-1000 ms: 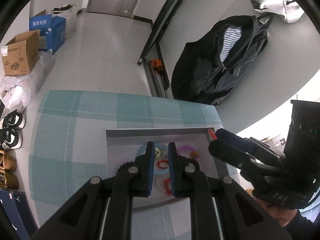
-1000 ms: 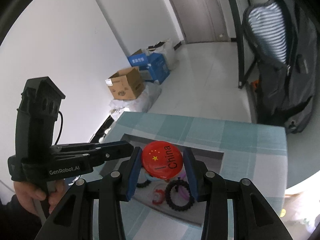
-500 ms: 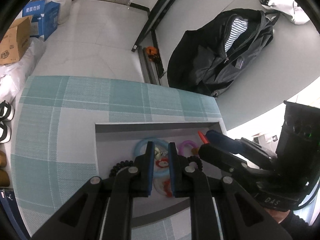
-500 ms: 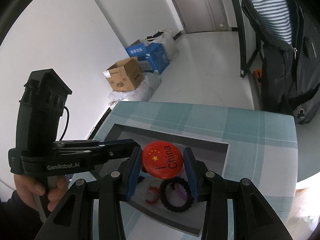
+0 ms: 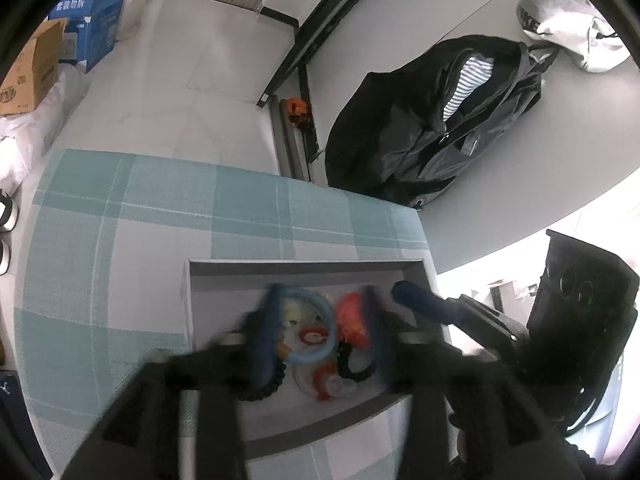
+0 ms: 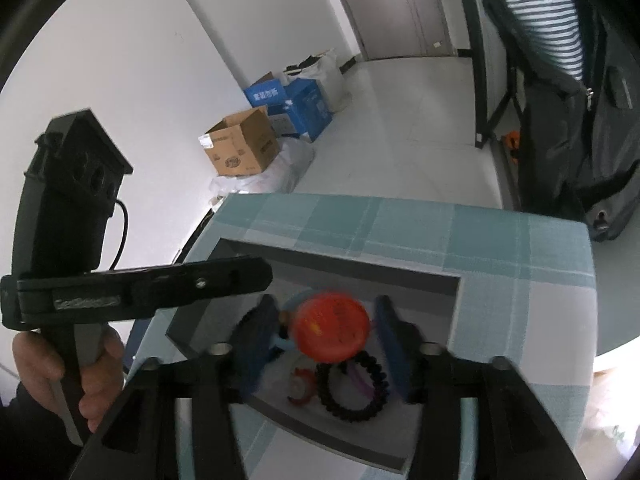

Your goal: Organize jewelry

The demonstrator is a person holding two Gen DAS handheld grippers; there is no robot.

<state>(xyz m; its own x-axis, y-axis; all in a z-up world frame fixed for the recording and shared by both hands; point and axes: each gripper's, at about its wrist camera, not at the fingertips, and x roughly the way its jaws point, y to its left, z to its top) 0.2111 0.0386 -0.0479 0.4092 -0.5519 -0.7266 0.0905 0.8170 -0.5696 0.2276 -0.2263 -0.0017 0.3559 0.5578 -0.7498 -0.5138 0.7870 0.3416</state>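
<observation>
One teal plaid tablecloth [image 5: 120,216]; cardboard box [image 6: 242,148], black backpack [image 5: 432,128] beyond

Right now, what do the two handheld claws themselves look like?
Both are black plastic frames with silver screws and blue pads on the fingers. The left claw, seen from the right wrist view, has a pale logo strip, a black cable and a boxy head with round lenses. The right claw matches it. Both sleeves are dark.

The left gripper [image 5: 320,332] hangs with its blue-padded fingers [image 5: 266,332] spread wide apart. The right gripper [image 6: 328,340] is also spread wide. A bare hand [image 6: 68,376] grasps the left handle.
</observation>
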